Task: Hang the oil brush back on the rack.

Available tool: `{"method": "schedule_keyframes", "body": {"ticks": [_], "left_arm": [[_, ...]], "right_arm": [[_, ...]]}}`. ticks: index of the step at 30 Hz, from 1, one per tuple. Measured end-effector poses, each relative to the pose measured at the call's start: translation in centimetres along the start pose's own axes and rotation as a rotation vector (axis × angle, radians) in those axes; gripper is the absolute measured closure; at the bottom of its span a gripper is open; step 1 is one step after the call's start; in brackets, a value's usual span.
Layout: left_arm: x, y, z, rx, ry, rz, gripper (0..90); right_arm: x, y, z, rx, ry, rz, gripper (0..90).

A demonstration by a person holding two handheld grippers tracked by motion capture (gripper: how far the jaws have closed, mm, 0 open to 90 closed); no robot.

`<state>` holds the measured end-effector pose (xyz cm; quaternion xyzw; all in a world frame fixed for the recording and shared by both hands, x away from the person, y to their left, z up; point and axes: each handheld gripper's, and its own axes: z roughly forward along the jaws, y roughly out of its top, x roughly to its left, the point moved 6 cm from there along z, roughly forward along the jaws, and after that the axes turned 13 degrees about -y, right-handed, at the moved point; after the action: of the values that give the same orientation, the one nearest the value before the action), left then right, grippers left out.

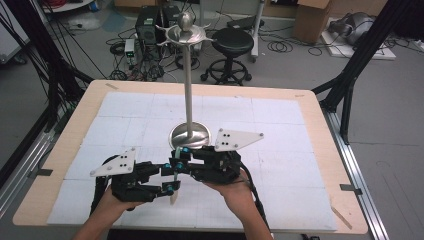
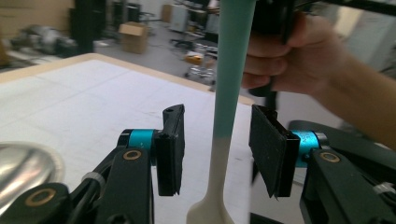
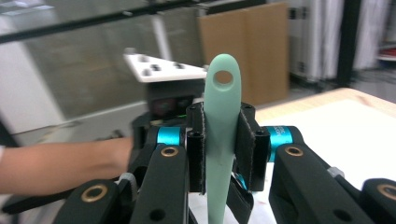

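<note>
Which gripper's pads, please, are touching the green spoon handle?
The right gripper touches the spoon handle, its view showing both pads pressing; the left gripper is apart.

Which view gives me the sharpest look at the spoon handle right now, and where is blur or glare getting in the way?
Right gripper view: the mint spoon handle is sharp between the pads, background soft and smeared. Left gripper view: the handle is slightly soft, the hand behind it blurred. High view: evenly lit, the spoon small, bright glare on the metal stand's base.
</note>
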<state>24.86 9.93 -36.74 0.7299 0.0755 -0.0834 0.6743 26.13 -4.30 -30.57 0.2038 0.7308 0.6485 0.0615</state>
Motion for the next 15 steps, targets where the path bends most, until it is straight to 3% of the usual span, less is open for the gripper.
{"method": "schedule_keyframes", "body": {"ticks": [1, 2, 4, 5, 6, 10, 15], "left_arm": [[-0.1, 0.0, 0.0, 0.002, -0.024, 0.0, 55.7], [-0.3, 0.0, 0.0, 0.002, -0.041, 0.0, 55.8], [-0.7, -0.2, 0.2, 0.011, -0.091, 0.002, 56.3], [-0.7, -0.2, 0.2, 0.011, -0.091, 0.002, 56.4], [-0.8, -0.2, 0.2, 0.016, -0.109, 0.002, 56.7], [-1.1, -0.3, 0.3, 0.014, -0.156, 0.004, 58.7], [-1.3, -0.4, 0.3, 0.028, -0.184, 0.02, 69.4]], "right_arm": [[0.0, 0.0, 0.0, 0.0, 0.0, 0.0, 75.6], [0.1, 0.0, -0.2, -0.017, 0.069, 0.006, 75.6], [0.1, 0.0, -0.3, -0.022, 0.109, 0.002, 75.6], [0.1, 0.0, -0.3, -0.022, 0.109, 0.002, 75.6], [0.1, -0.1, -0.3, -0.022, 0.147, -0.009, 75.6], [0.4, -0.2, -0.1, -0.016, 0.201, -0.023, 75.6], [0.6, -0.2, 0.1, -0.021, 0.241, -0.029, 75.6]]}}
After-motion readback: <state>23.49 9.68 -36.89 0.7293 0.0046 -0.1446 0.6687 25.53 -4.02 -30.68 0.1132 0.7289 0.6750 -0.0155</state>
